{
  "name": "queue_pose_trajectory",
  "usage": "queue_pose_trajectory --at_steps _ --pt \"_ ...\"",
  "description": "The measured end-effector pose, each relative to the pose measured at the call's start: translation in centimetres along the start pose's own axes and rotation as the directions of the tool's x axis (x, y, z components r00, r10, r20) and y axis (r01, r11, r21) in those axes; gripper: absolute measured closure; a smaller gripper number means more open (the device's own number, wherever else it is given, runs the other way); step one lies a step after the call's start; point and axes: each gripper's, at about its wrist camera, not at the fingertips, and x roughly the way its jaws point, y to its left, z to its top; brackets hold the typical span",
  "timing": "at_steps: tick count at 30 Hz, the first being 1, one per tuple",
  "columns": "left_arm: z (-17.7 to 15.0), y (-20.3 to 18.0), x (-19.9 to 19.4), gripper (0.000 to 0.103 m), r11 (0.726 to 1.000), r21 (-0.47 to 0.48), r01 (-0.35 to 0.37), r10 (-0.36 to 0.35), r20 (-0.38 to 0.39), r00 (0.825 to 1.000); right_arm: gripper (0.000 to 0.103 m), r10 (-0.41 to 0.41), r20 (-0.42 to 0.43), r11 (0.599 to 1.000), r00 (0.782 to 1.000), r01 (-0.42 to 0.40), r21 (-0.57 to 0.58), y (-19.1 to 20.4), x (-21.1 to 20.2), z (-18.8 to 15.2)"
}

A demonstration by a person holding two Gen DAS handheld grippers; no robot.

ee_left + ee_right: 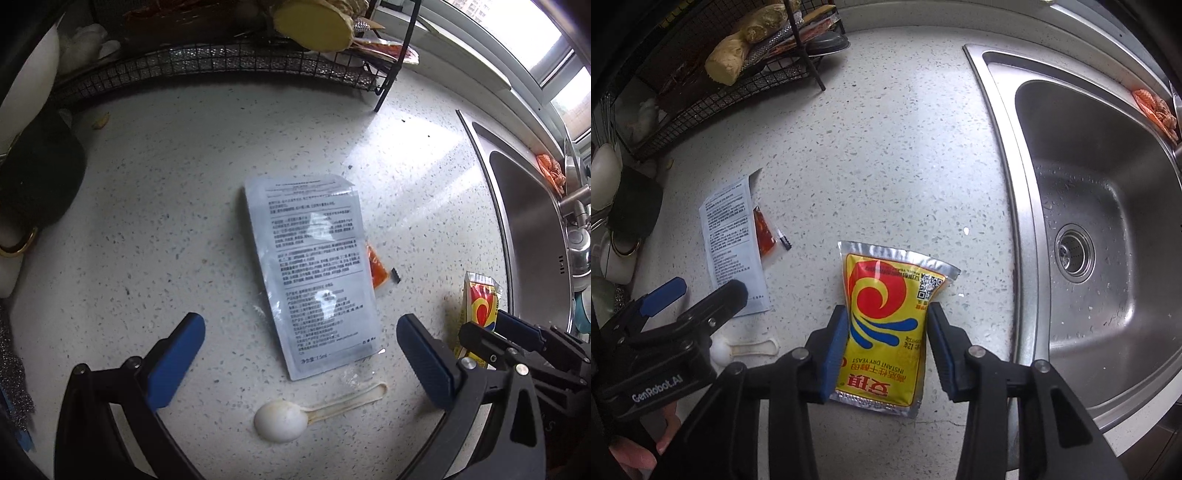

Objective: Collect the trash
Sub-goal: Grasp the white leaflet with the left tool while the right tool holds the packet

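Observation:
A yellow and red instant dry yeast packet (882, 332) lies flat on the speckled counter beside the sink. My right gripper (887, 312) points straight down over it, its blue pads pressed against the packet's two long edges. In the left wrist view the same packet (480, 299) shows at the right behind the right gripper's fingers (517, 328). My left gripper (299, 325) stands open above a silver printed sachet (314, 266), apart from it. A small orange sauce packet (376, 269) pokes out from under the sachet. A dirty white plastic spoon (284, 421) lies just below it.
A steel sink (1089, 184) fills the right side, an orange cloth (1156, 107) on its far rim. A black wire rack (701, 92) with ginger stands at the back left. Mugs and a dark cloth (635, 206) crowd the left edge. A hand (631, 454) holds the left gripper.

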Motion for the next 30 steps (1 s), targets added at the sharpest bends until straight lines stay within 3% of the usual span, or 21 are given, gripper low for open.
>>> queue_pose_trajectory --at_steps 6,14,17,21,23,27,30 --pt "1.2 -0.9 1.3 0.0 0.998 0.019 -0.059 0.06 -0.017 0.998 0.063 0.013 -0.005 1.0 1.0 -0.013 -0.004 -0.2 -0.1 0.7" --pt "2.8 -1.8 2.2 0.005 0.995 0.072 -0.072 0.074 -0.024 0.997 0.063 0.036 -0.015 0.999 0.999 -0.036 -0.006 -0.4 0.3 0.8" --pt "3.6 -2.8 2.5 0.018 0.991 0.087 -0.097 0.099 -0.018 0.995 0.063 0.046 -0.02 0.999 0.999 -0.046 -0.009 -0.3 0.5 0.8" --pt "4.3 -3.5 2.0 0.047 0.995 0.079 -0.065 0.066 -0.016 0.998 0.063 0.058 -0.028 0.998 0.998 -0.058 -0.013 -0.2 0.5 0.7" --pt "4.5 -3.5 1.8 0.056 0.997 0.068 -0.035 0.036 -0.023 0.999 0.063 0.06 -0.027 0.998 0.998 -0.061 -0.016 -0.2 0.3 0.5" --pt "4.1 -3.5 0.6 0.072 0.998 0.061 -0.025 0.025 -0.006 1.0 0.063 0.07 -0.014 0.997 0.997 -0.071 -0.028 -0.2 -0.3 0.5" --pt "3.3 -3.4 0.4 0.078 0.999 0.052 0.002 -0.002 -0.006 1.0 0.063 0.083 -0.008 0.996 0.997 -0.083 -0.029 -0.2 -0.5 0.4"
